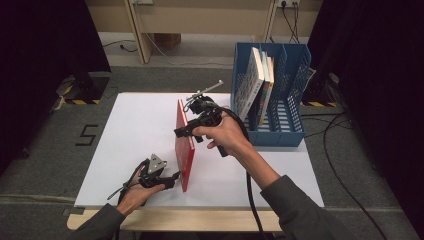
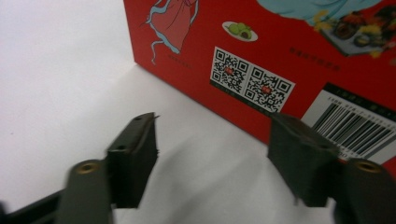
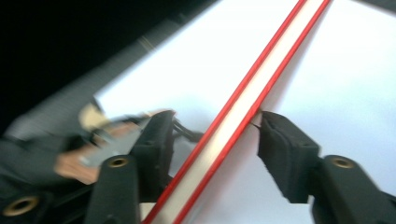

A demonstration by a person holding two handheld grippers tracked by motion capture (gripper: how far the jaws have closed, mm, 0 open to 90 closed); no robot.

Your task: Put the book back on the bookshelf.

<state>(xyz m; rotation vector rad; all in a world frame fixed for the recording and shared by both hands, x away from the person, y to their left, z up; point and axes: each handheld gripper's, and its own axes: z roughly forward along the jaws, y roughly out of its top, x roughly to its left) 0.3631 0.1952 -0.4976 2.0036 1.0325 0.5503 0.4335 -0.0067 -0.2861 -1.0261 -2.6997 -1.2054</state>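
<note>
A red book (image 1: 185, 150) stands upright on its edge on the white table (image 1: 135, 130), the right gripper (image 1: 184, 131) straddling its top edge — jaws apart, not clamped. The left gripper (image 1: 174, 176) sits open beside the back cover — near a blue file rack (image 1: 295, 75) holding books (image 1: 252, 82).

Floor mark: a black figure "5" (image 1: 86, 134) on the grey floor, left of the tabletop (image 1: 135, 150).
QR codes: two black-and-white codes (image 2: 252, 80), side by side, each with a small red spot at its middle, on the red book cover (image 2: 299, 56) in the left gripper view.
Barcode: a black-and-white barcode (image 2: 355, 122) on the same cover, right of the QR codes; the row of digits above it is too blurred to read.
Small print: a faint line of characters (image 2: 314, 52) above the barcode, unreadable.
Shelved books: printing on the cover of the books (image 1: 252, 82) in the blue rack (image 1: 290, 75), too small to read.
</note>
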